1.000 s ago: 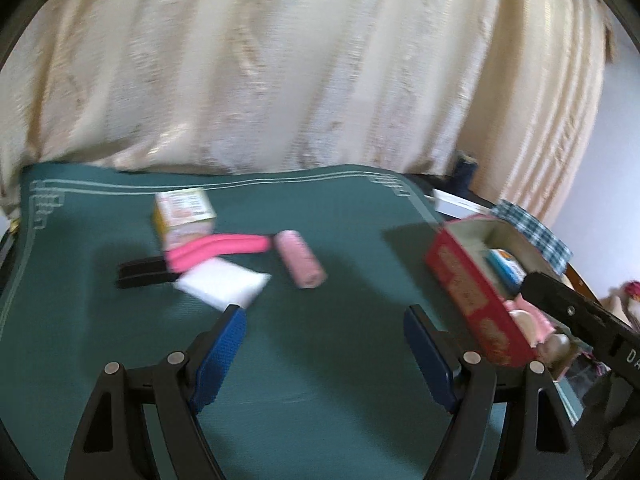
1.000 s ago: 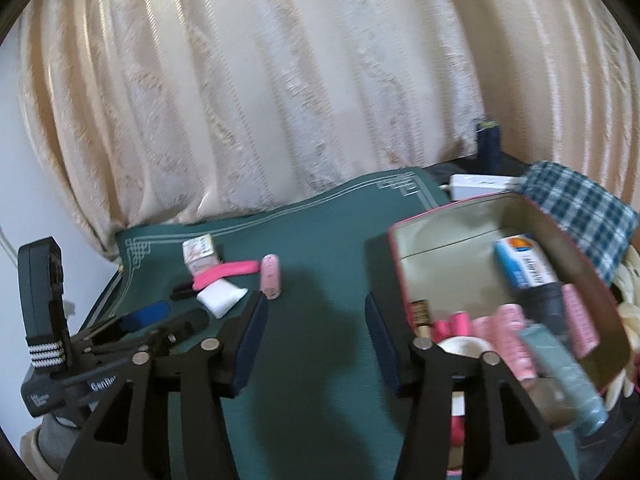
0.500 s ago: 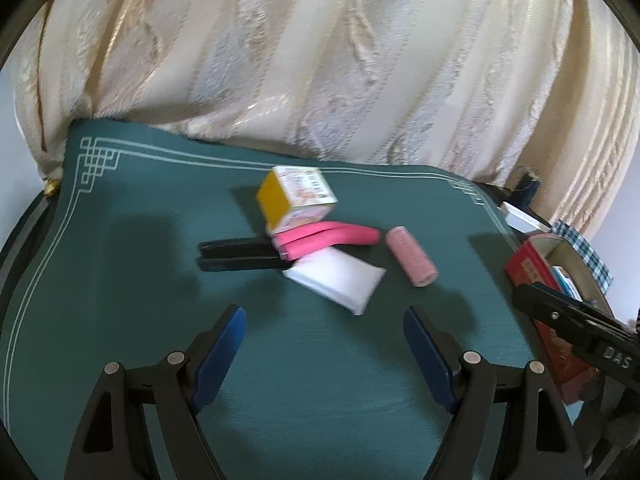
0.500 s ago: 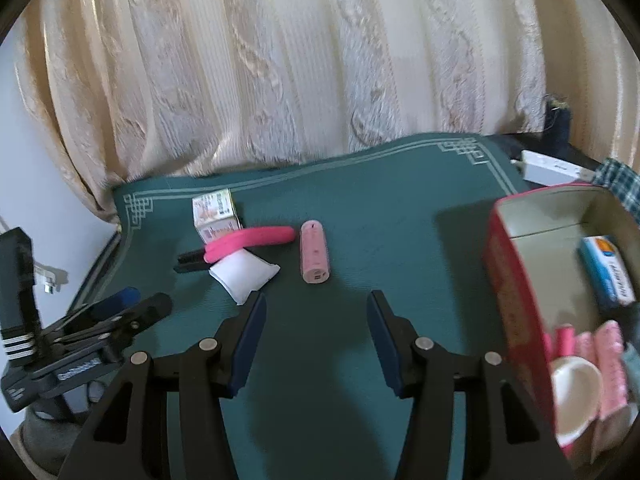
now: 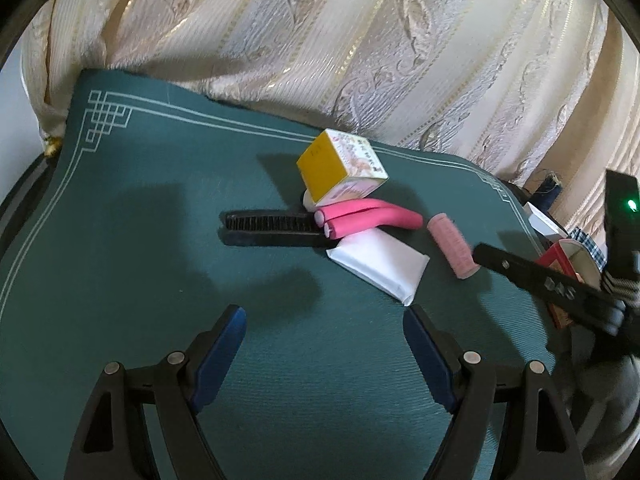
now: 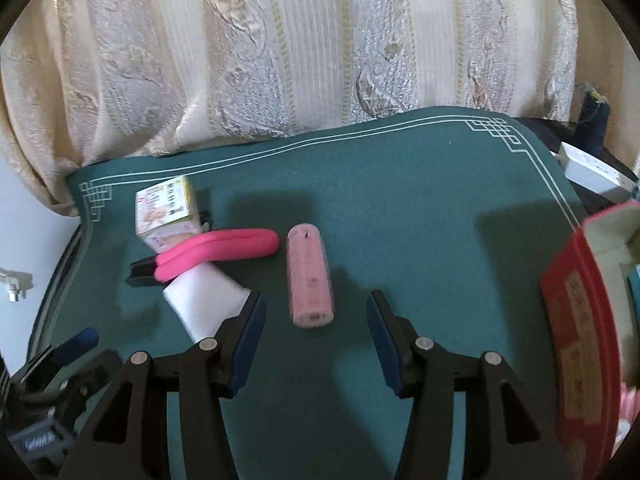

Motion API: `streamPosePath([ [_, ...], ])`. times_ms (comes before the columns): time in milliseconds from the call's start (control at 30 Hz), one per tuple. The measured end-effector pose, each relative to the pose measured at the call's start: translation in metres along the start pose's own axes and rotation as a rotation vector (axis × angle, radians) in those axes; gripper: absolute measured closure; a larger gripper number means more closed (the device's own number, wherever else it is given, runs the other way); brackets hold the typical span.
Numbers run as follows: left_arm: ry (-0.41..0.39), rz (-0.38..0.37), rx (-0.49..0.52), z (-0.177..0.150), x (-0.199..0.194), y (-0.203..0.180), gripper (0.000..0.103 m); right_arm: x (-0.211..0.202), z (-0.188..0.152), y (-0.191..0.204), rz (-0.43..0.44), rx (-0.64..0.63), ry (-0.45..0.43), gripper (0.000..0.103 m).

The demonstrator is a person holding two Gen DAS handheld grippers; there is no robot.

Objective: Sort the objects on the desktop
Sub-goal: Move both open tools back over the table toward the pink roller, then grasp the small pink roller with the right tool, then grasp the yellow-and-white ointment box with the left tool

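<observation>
Both your left gripper [image 5: 324,340] and right gripper [image 6: 314,324] gape empty; red box [image 6: 576,320] part-filled, pink roller [image 6: 310,276], comb [image 5: 268,226], small carton [image 5: 344,168] left to sort.

Both views are daylit and fairly bright, the light coming through the curtain [image 6: 304,48] behind the table, which glows pale and washes out in its lighter stripes. Soft-edged dark shadows fall toward the camera on the green mat [image 5: 120,260], beside the comb [image 5: 268,224] and under the box [image 5: 340,168]. A fisheye lens bends the mat's border lines and leaves black corners around a round picture. The left view is fairly sharp at centre; a small green lamp [image 5: 631,204] flares at its right edge. The right view is softer, with motion blur smearing the roller [image 6: 310,276], the red carton [image 6: 580,300] and the lower left corner.
</observation>
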State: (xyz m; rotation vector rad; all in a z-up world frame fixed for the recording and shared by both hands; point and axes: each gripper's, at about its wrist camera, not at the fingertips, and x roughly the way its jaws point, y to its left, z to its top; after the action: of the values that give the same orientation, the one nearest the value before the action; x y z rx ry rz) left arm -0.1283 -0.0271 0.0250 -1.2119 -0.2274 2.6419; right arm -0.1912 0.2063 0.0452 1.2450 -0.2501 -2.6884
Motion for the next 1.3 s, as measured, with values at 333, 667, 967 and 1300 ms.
streamPosePath([
  [333,0.019,0.014,-0.018,0.003,0.014,0.01,0.02,0.035,0.004,0.005,-0.035,-0.075,0.05,0.07],
  [667,-0.051,0.069,-0.019,0.054,0.033,-0.022,0.02,0.026,-0.008,-0.001,0.027,-0.041,0.028,0.071],
  [967,-0.084,0.194,0.005,0.088,0.076,-0.047,0.02,0.025,-0.008,-0.003,0.065,-0.006,0.022,0.071],
  [1300,-0.071,0.154,0.017,0.097,0.1,-0.032,0.031,0.026,-0.009,-0.003,0.063,-0.009,0.021,0.071],
])
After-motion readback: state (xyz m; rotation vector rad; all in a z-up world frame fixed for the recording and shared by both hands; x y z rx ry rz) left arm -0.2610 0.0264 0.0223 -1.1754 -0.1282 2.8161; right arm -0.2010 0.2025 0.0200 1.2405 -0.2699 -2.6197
